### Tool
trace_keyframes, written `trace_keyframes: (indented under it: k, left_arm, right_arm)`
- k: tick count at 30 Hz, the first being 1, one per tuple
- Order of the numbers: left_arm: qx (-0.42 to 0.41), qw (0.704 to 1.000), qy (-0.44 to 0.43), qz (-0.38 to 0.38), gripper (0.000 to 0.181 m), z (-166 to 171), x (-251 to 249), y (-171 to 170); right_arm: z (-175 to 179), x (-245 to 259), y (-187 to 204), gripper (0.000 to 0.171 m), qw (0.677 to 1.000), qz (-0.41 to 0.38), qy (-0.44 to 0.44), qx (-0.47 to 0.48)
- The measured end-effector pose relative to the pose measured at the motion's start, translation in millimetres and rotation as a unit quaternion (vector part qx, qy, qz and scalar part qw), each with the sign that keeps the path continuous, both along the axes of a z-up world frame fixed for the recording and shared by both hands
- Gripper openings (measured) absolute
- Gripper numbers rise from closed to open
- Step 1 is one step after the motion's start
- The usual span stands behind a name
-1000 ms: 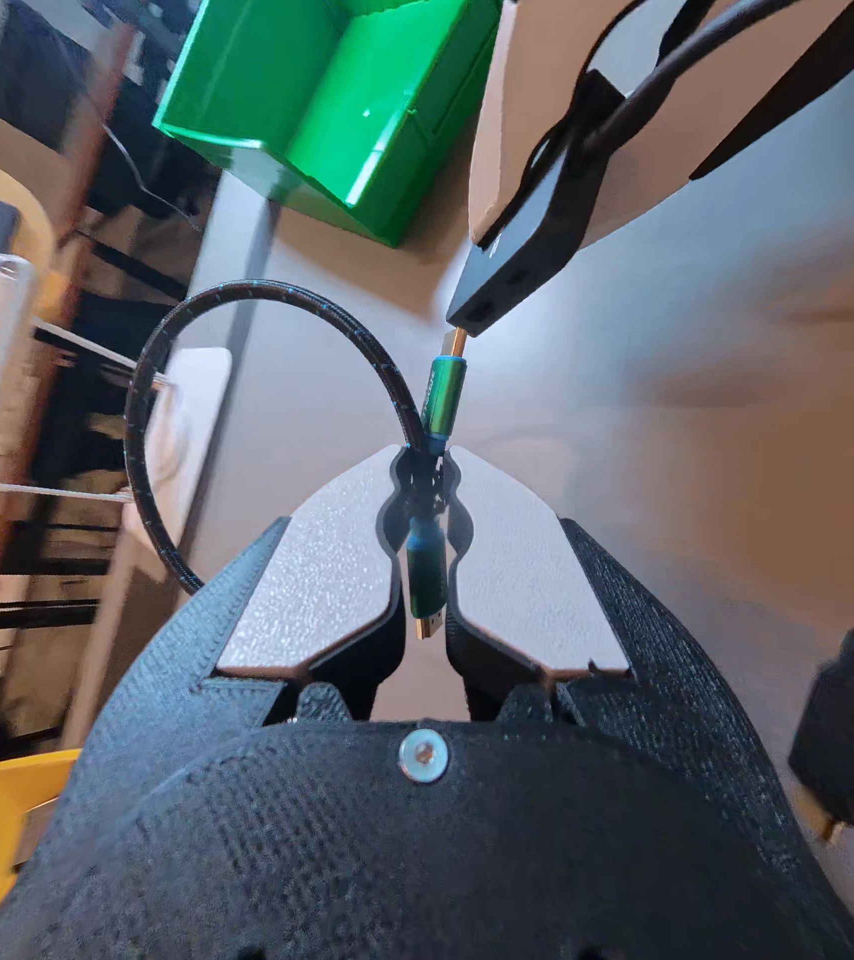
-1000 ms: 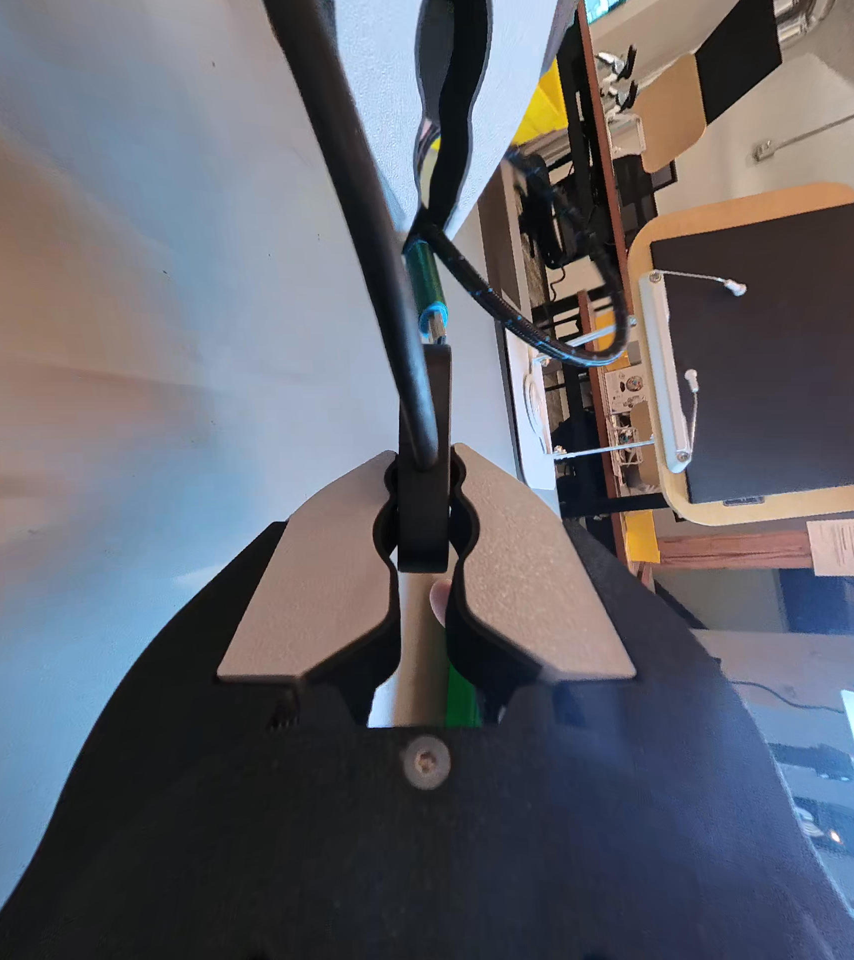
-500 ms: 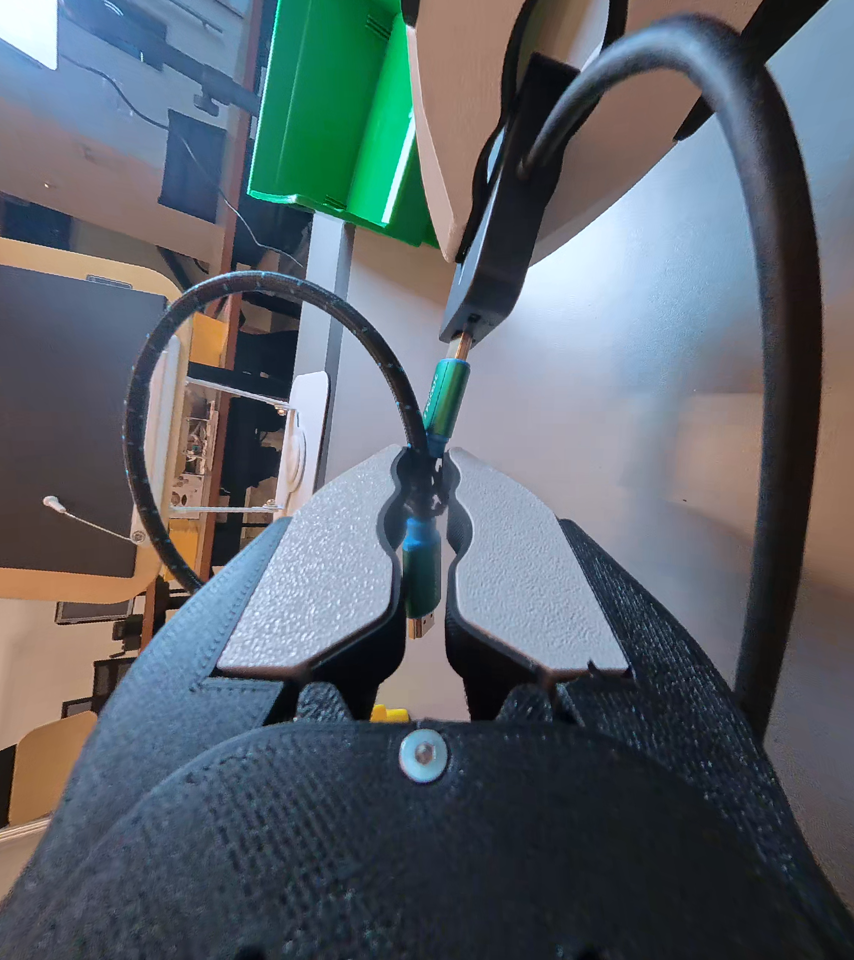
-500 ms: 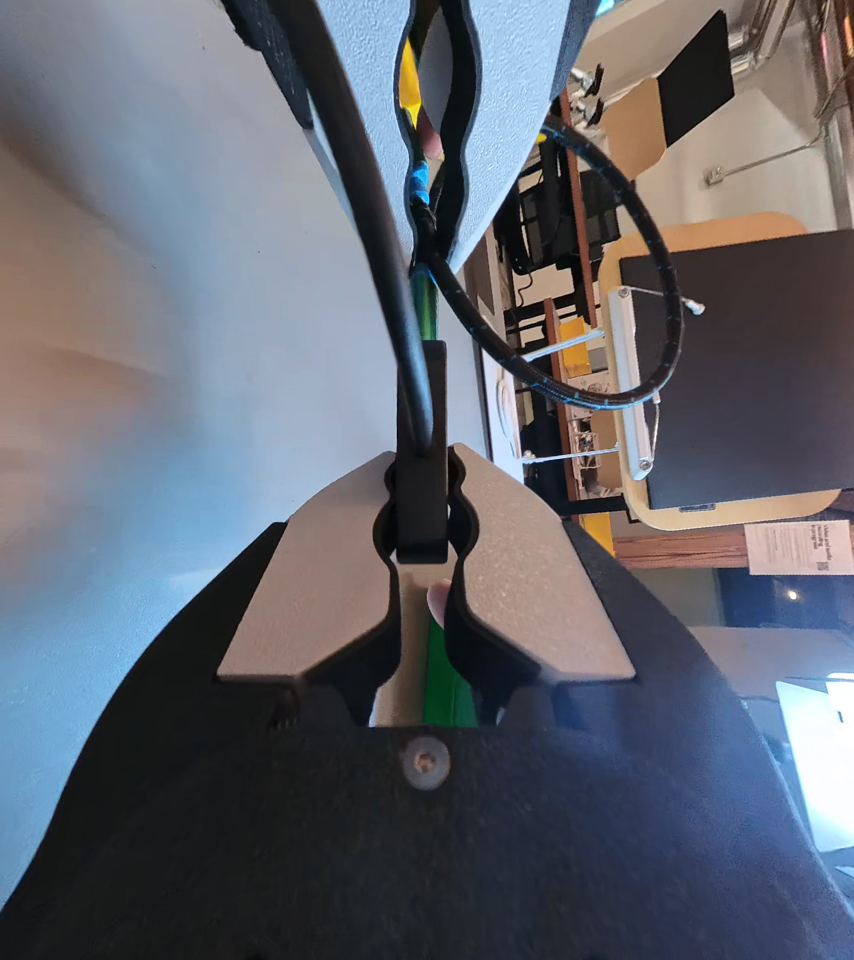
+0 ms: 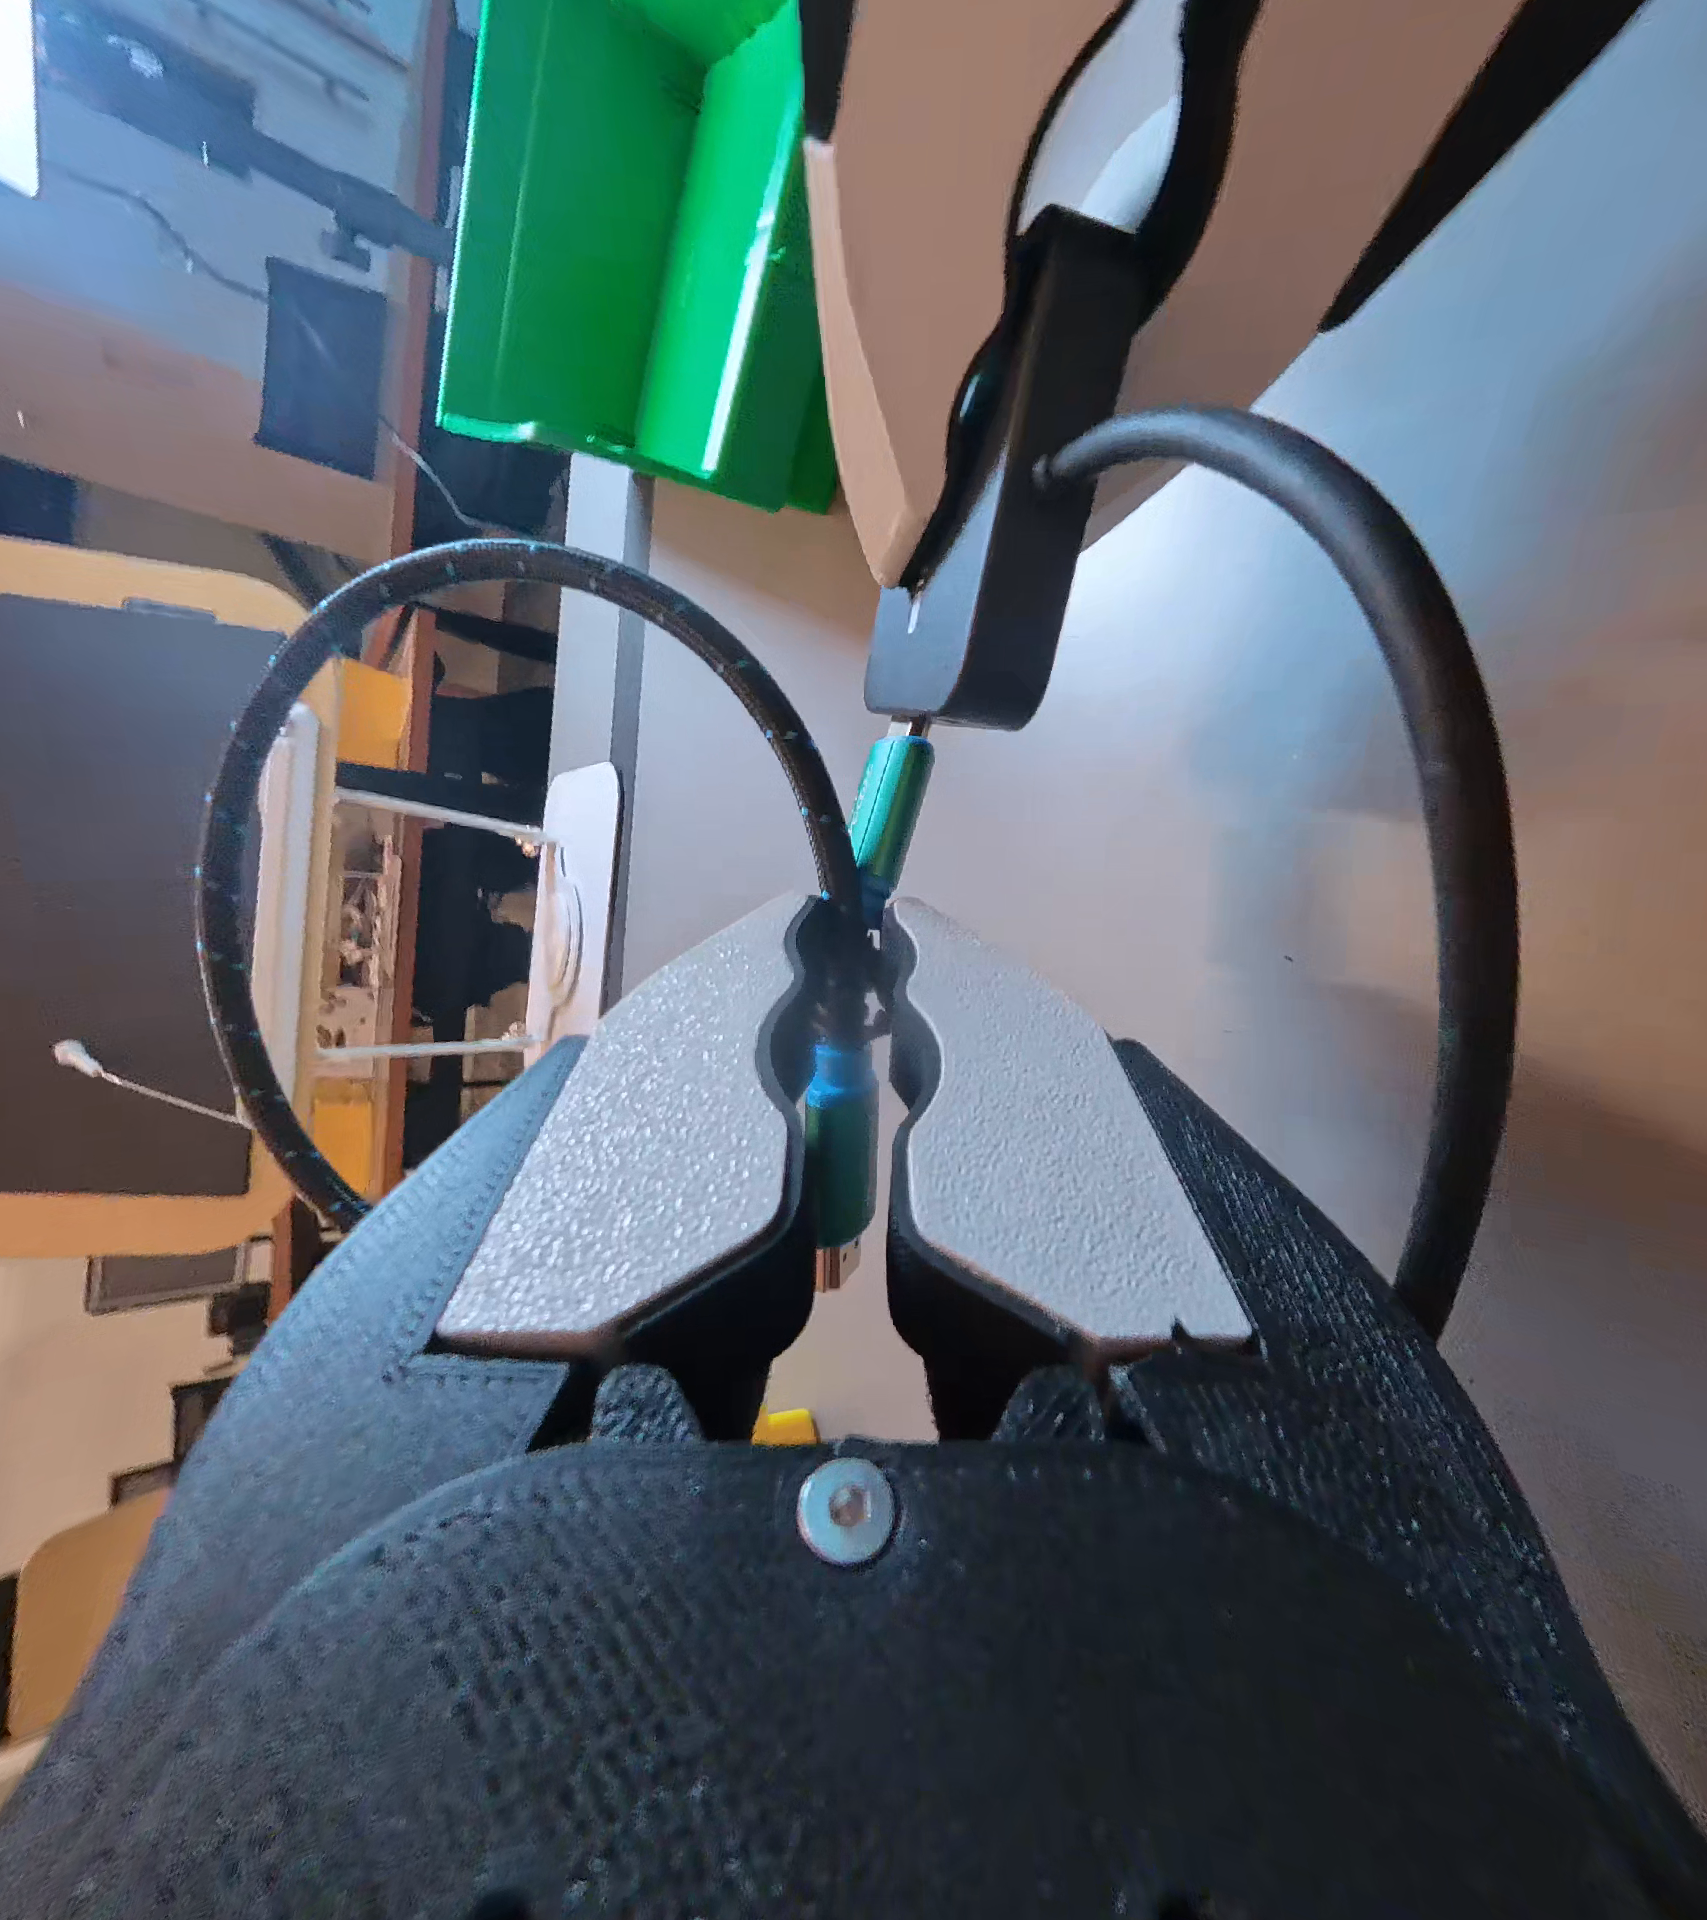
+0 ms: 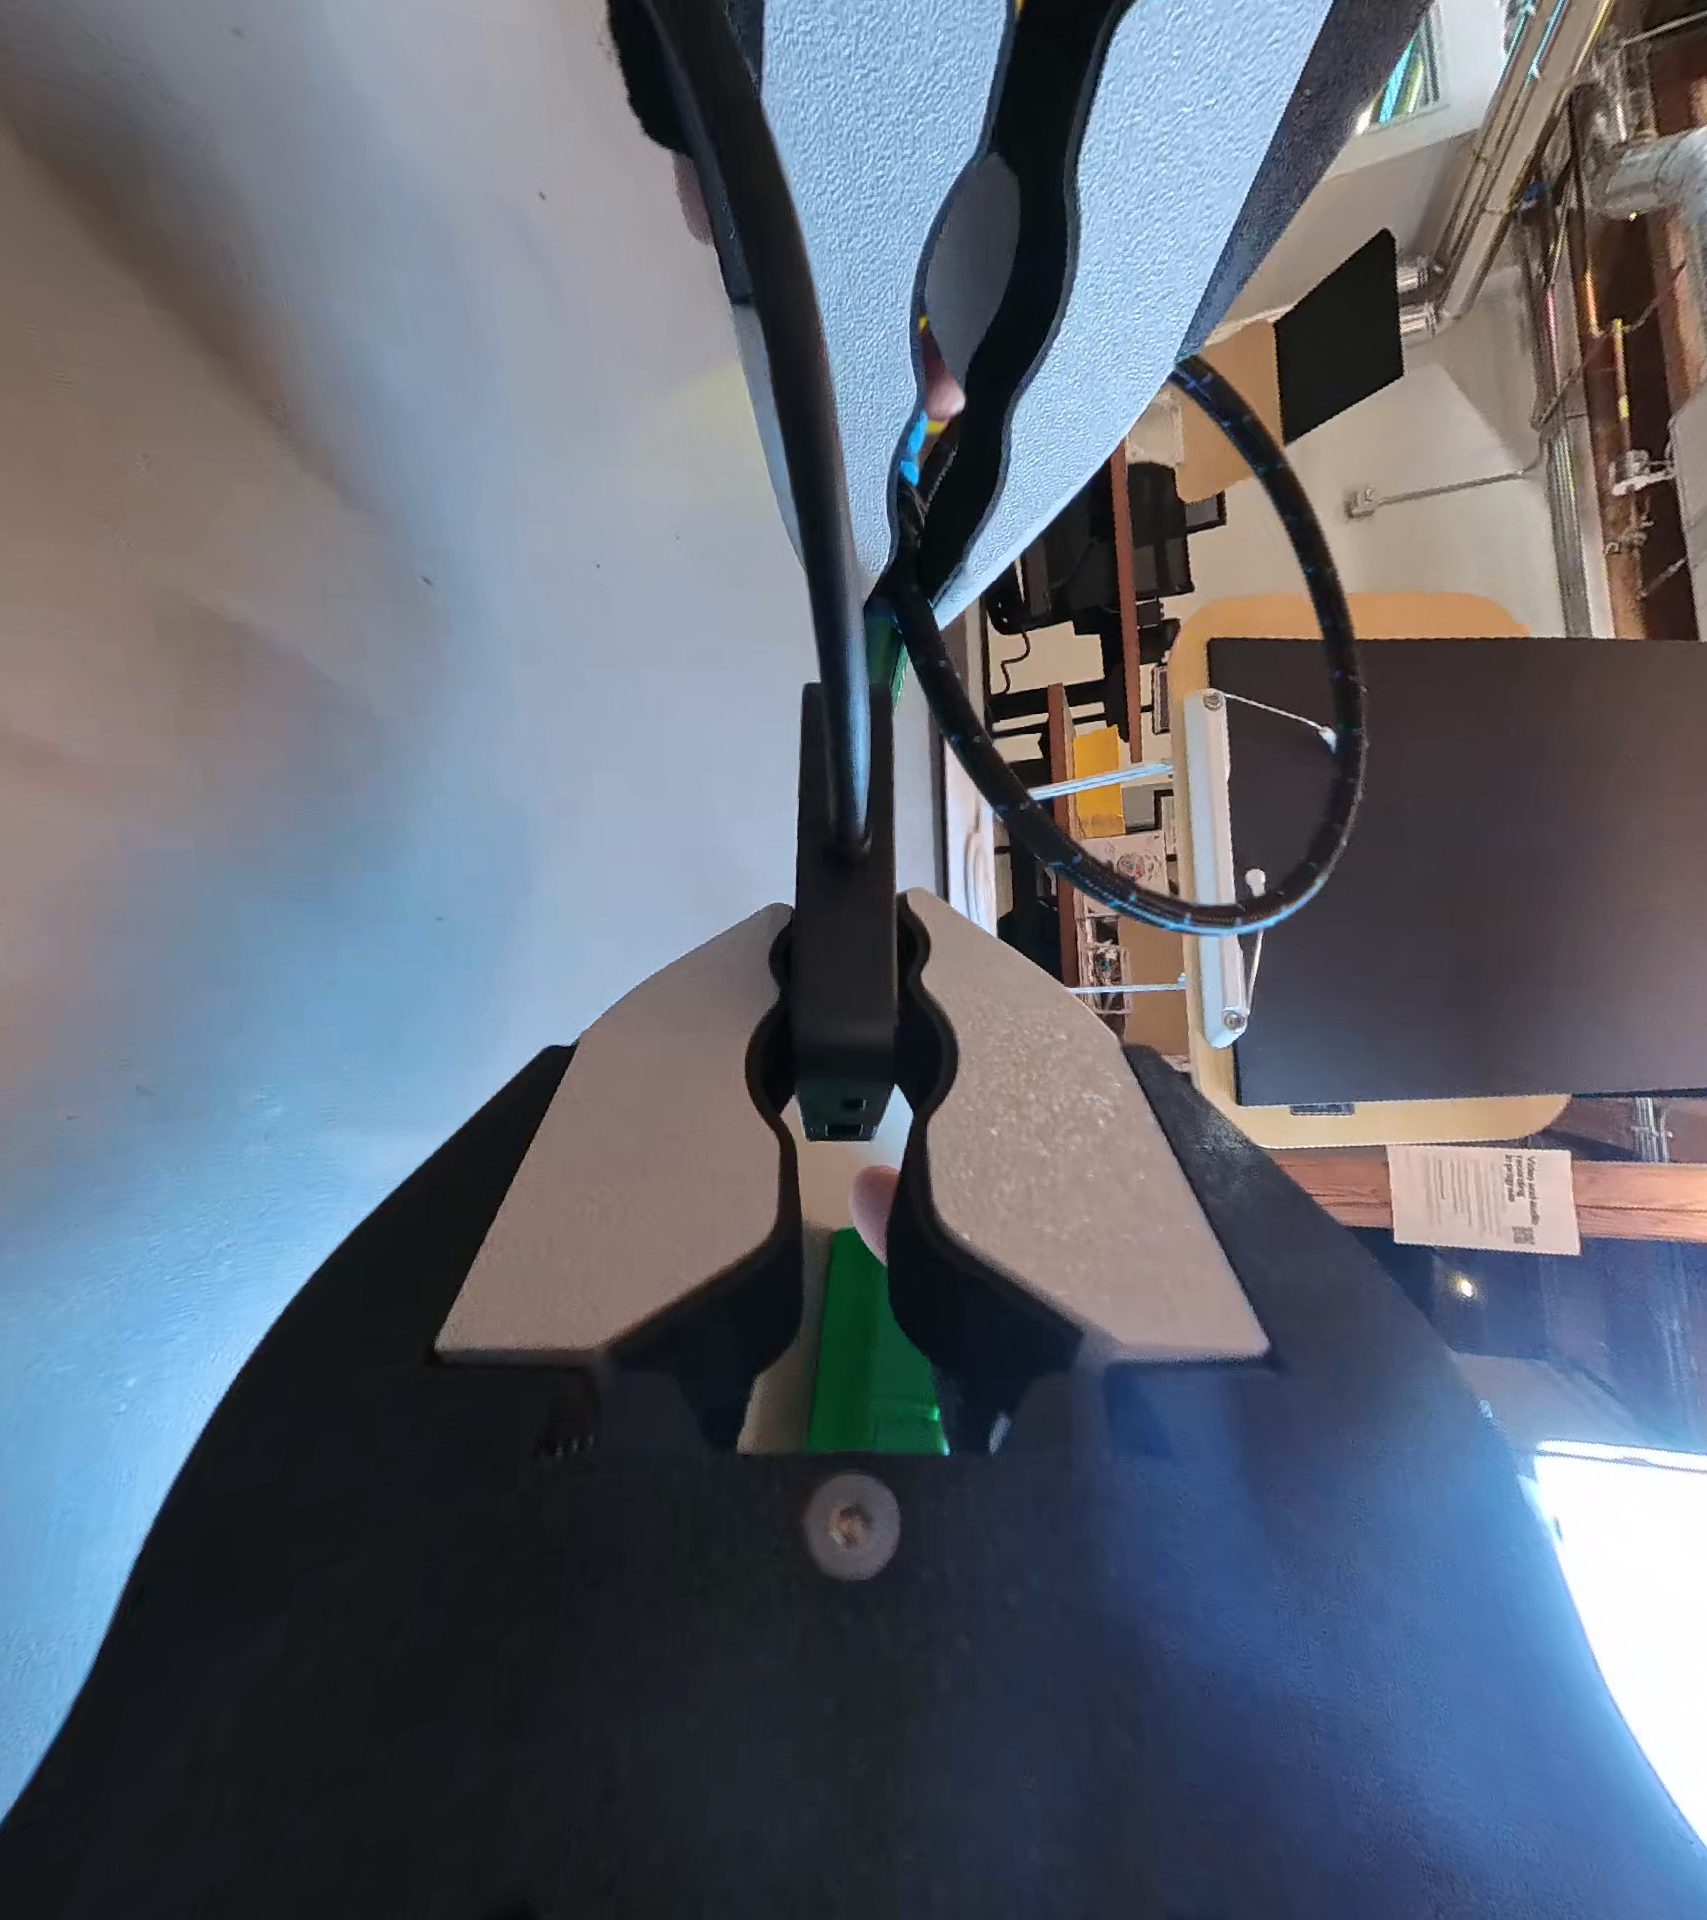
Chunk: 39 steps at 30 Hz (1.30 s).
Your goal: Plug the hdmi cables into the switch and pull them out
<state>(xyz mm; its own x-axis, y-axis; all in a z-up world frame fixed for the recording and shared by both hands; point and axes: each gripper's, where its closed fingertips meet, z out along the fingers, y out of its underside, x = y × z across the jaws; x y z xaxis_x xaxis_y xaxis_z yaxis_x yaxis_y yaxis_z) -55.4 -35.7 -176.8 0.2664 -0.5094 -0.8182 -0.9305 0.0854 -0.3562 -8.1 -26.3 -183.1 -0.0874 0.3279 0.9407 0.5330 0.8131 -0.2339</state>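
Left wrist view showed the left gripper (image 5: 844,935) clamped on the braided HDMI cable (image 5: 236,894), its green plug (image 5: 888,805) pointing straight ahead, tip at the black switch (image 5: 994,540) pinched by the right gripper (image 6: 844,925), axes nearly in line.

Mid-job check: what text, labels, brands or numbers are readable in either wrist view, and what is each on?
White paper sheet on the wooden beam: printed lines and a square code; not quoted here.
Small stickers in the background: too blurred to read.
Switch and green-plug HDMI cable: no markings visible.
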Motion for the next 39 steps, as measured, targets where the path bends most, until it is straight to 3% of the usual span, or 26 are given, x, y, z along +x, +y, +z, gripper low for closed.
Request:
trace_keyframes:
  k: [5,9,13,18,28,35,39]
  left_arm:
    - [-0.012,0.999,0.002,-0.048,0.010,-6,4,-9]
    - [-0.036,0.996,-0.057,-0.064,0.010,-2,3,-15]
    - [-0.037,0.996,-0.024,-0.074,0.009,-13,4,-16]
    - [-0.051,0.988,-0.109,-0.093,0.010,9,1,-18]
    - [-0.060,0.981,-0.139,-0.118,0.010,14,10,-25]
    - [-0.055,0.959,-0.210,-0.179,0.010,37,9,-36]
    - [-0.066,0.961,-0.202,-0.178,0.010,31,15,-38]
  right_arm:
    - [-6,-1,-13,0.013,0.999,0.035,-0.003,-0.022]
    - [2,-5,-26,0.013,0.997,0.058,0.020,-0.040]
    - [-4,-6,-29,0.013,0.996,0.069,0.007,-0.048]
    - [14,-8,-25,0.014,0.993,0.074,0.043,-0.077]
    - [9,-1,-21,0.014,0.994,0.061,0.024,-0.082]
    - [44,-1,-41,0.013,0.987,0.104,0.076,-0.100]
    - [37,1,-43,0.013,0.986,0.113,0.064,-0.107]
